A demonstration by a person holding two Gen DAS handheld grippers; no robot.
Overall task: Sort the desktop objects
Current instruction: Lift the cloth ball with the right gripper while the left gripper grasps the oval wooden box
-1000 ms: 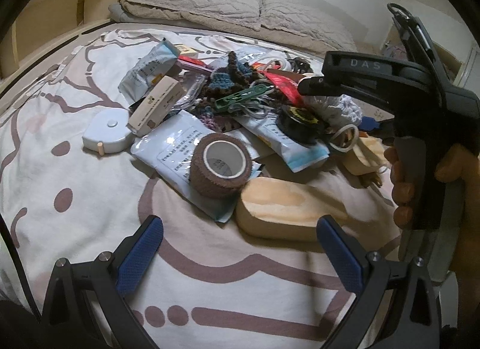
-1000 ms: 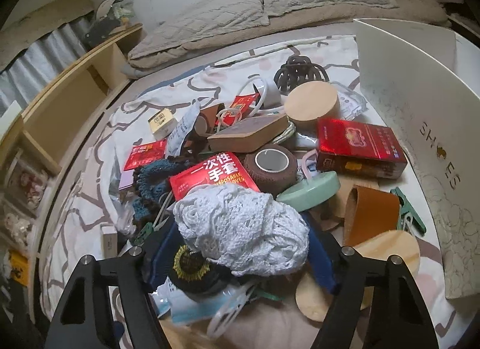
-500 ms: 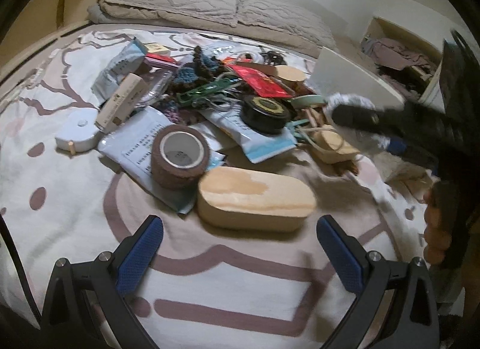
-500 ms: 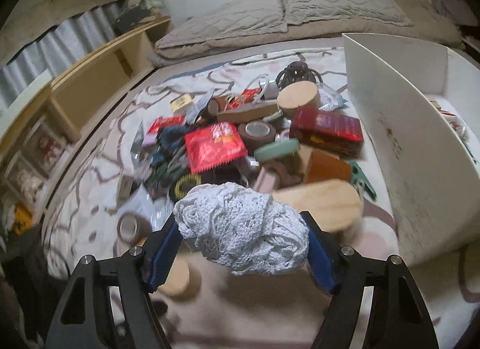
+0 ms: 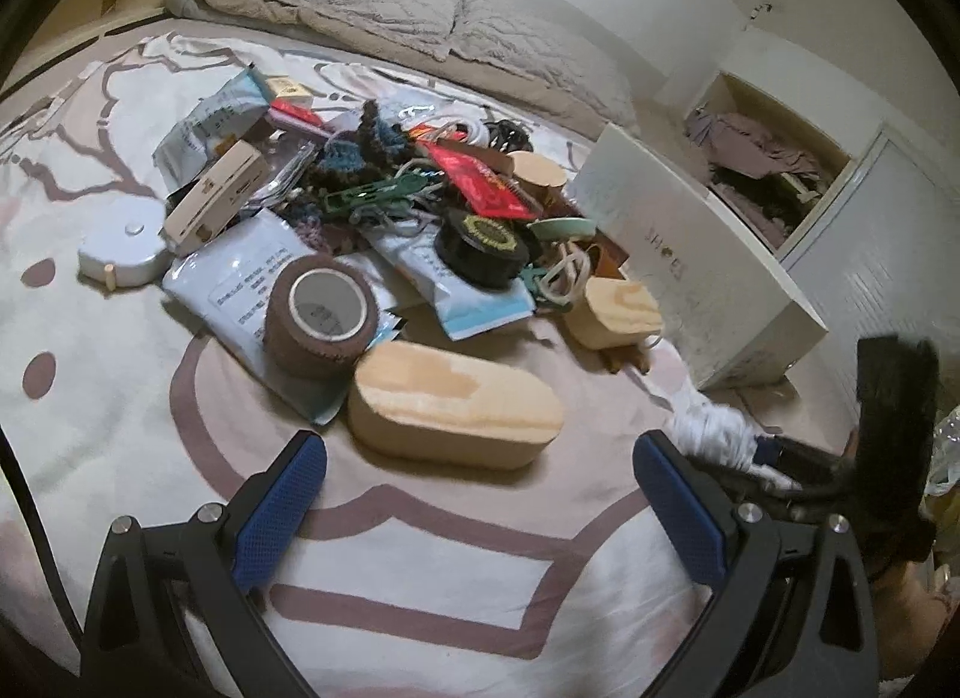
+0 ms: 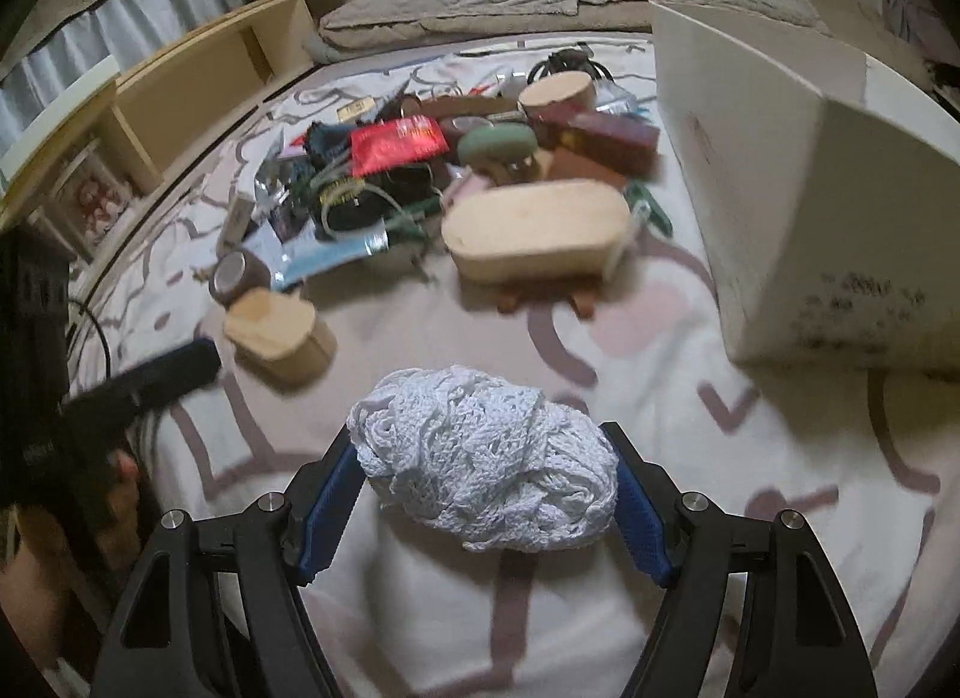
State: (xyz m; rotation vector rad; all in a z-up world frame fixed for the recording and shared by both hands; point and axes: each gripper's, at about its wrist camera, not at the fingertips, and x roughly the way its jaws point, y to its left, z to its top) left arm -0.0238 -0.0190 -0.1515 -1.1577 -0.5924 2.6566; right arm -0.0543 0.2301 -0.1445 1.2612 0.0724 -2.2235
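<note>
The right gripper [image 6: 483,509] is clamped on a white crochet bundle [image 6: 486,458], above the blanket [image 6: 660,398] near the box [image 6: 810,188]. It looks soft, light and compressible; grip its middle. The left gripper [image 5: 480,518] stands apart, empty.

White crocheted cotton bundle [image 6: 489,467]: open-knit, rough, matt, sitting between blue rubbery textured pads [image 6: 327,497]. Long oval pale wooden box [image 5: 453,407]: smooth, unvarnished, grain showing. Brown fabric bandage roll [image 5: 321,317]: crinkled weave, glossy paper core. Black round tin [image 5: 483,248]: shining slightly. Red foil packet [image 6: 399,146]: glossy. White cardboard shoe box [image 6: 798,182]: matt, scuffed near corner. Patterned cloth bedsheet [image 5: 432,572]: soft, matt. Gripper frames: matt black plastic, metal screws gleaming.
</note>
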